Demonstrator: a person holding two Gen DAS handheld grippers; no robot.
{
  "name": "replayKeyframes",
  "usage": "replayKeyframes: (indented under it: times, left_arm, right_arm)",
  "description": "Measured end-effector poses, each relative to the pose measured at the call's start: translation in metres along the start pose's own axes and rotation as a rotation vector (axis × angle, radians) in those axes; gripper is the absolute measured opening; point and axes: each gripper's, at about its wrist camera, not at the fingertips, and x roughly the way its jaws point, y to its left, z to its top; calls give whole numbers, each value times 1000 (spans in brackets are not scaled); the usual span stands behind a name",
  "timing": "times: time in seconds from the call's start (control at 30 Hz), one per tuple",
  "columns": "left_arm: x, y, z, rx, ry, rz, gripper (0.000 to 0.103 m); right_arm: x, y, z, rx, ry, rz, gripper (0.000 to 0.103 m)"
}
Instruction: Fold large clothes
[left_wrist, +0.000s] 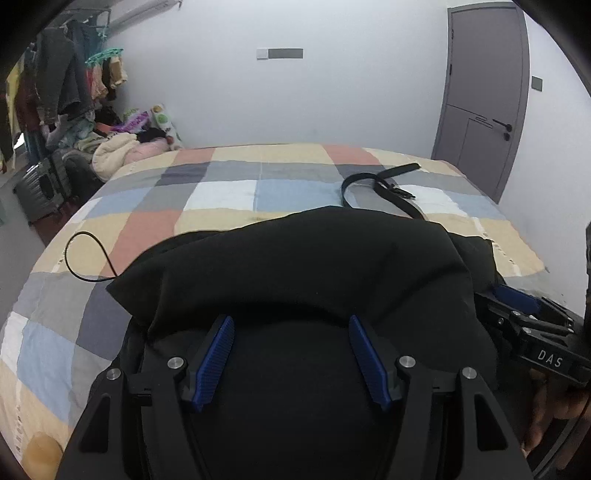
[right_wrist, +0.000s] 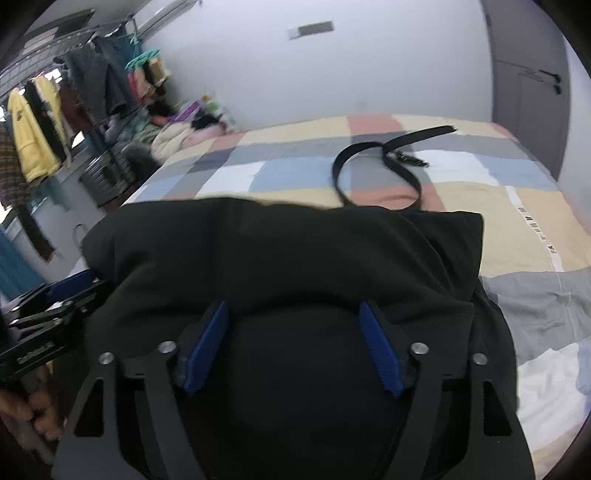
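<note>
A black garment (left_wrist: 295, 266) lies bunched in thick folds on the checked bed, near its front edge. It also fills the right wrist view (right_wrist: 280, 258). My left gripper (left_wrist: 291, 325) is open, its blue pads (left_wrist: 218, 354) spread wide over the cloth, with a fold draped across the fingertips. My right gripper (right_wrist: 293, 314) is open too, its blue pads (right_wrist: 380, 350) apart over the same garment, tips under a fold. Each gripper shows at the edge of the other's view: the right one (left_wrist: 517, 306) and the left one (right_wrist: 70, 288).
A black belt (left_wrist: 376, 184) lies looped on the patchwork bedspread (left_wrist: 229, 192) behind the garment. A thin black cable (left_wrist: 85, 254) curls at the left. A clothes rack (right_wrist: 55, 110), a pile of clothes (left_wrist: 122, 147) and suitcases stand left. A grey door (left_wrist: 484, 92) is at right.
</note>
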Motion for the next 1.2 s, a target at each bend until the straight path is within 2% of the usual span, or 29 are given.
replayKeyframes:
  times: [0.2, 0.47, 0.83, 1.07, 1.2]
  left_arm:
    - [21, 11, 2, -35, 12, -34, 65]
    - [50, 20, 24, -50, 68, -30, 65]
    - [101, 30, 40, -58, 49, 15, 70]
    - [120, 35, 35, -69, 43, 25, 72]
    - [118, 37, 31, -79, 31, 19, 72]
  right_arm:
    - [12, 2, 4, -26, -55, -11, 83]
    - [44, 8, 21, -46, -24, -32, 86]
    - [106, 2, 43, -1, 45, 2, 91]
    - [125, 9, 37, -51, 7, -22, 93]
    - [124, 9, 33, -60, 3, -14, 93]
